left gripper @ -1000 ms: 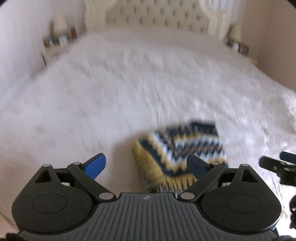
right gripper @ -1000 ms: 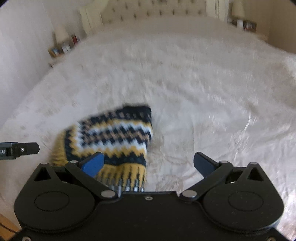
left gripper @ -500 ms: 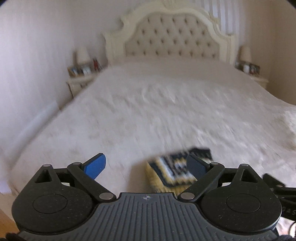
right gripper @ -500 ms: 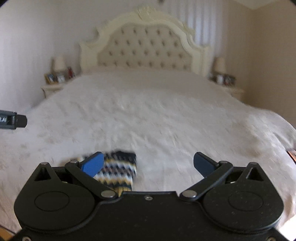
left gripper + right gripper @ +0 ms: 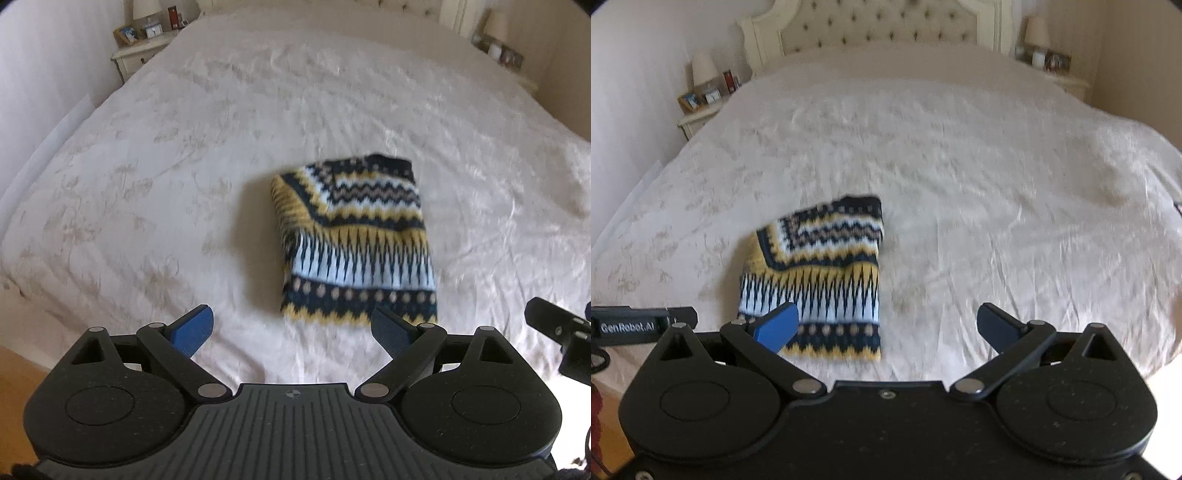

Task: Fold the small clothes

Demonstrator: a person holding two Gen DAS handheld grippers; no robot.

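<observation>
A small knitted garment with navy, yellow and white zigzag bands lies folded into a compact rectangle on the white bedspread. It also shows in the right wrist view. My left gripper is open and empty, hovering just in front of the garment's near edge. My right gripper is open and empty, above the garment's near right corner; its left fingertip overlaps the garment in view. Each gripper's body shows at the edge of the other's view.
A tufted cream headboard stands at the far end of the bed. Nightstands with lamps and small items sit at the far left and far right. The bed's near edge and wooden floor are at lower left.
Both views tilted up toward the headboard half a second ago and have come back down onto the bed. The folded garment lies in the same place. Both grippers stayed open.
</observation>
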